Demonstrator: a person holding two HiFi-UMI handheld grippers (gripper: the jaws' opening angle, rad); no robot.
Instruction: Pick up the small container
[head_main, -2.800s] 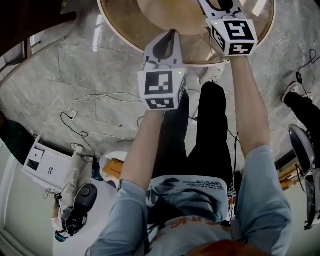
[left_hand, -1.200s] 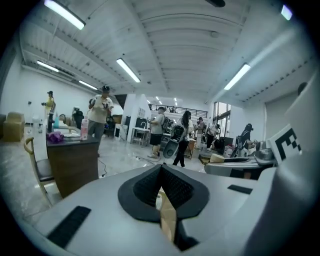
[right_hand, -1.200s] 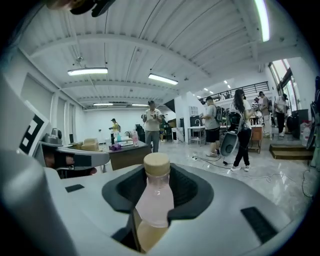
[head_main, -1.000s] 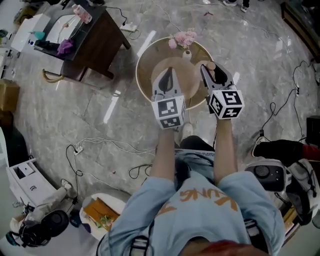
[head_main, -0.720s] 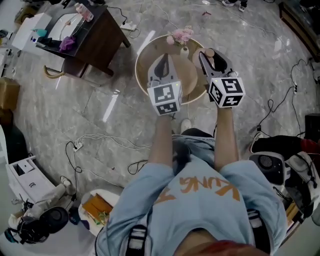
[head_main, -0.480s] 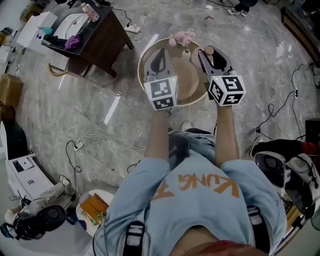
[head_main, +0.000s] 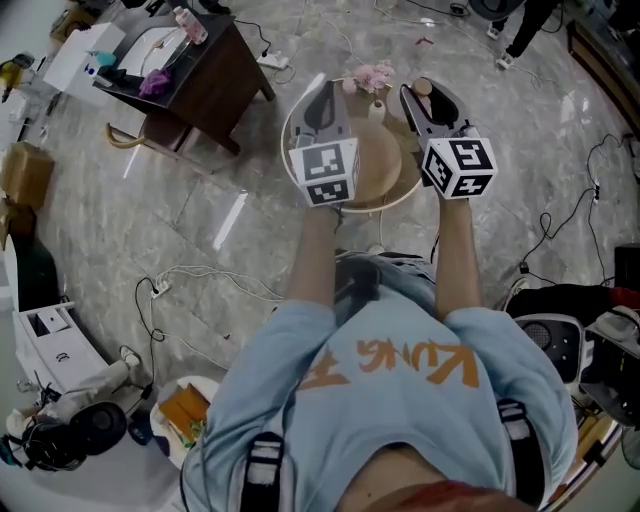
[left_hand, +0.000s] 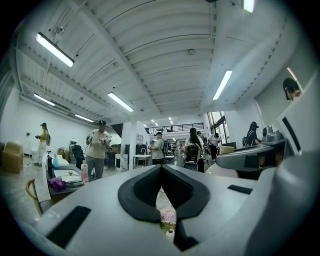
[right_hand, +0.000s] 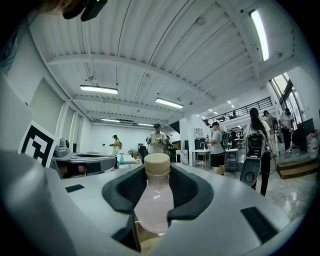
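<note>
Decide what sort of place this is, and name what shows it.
Probably a large indoor workshop or lab hall: long strip lights on a ribbed ceiling, several people standing about, and cables trailing over the stone floor.

Seen from above, the round tan tabletop (head_main: 380, 165) is largely covered by the two tools; only its rim and a strip between them show. The small clear bottle with a cream cap (head_main: 421, 87) is mostly hidden between the jaws of the right hand-held gripper (head_main: 424, 97), and in the right gripper view its base sinks behind the grey body. In the left gripper view, the pink flowers in a small white vase (left_hand: 166, 218) show only as a sliver below the meeting pads of the left hand-held gripper (left_hand: 161, 172). What lies on the dark wooden side table (head_main: 210, 80) is too small to tell.
</note>
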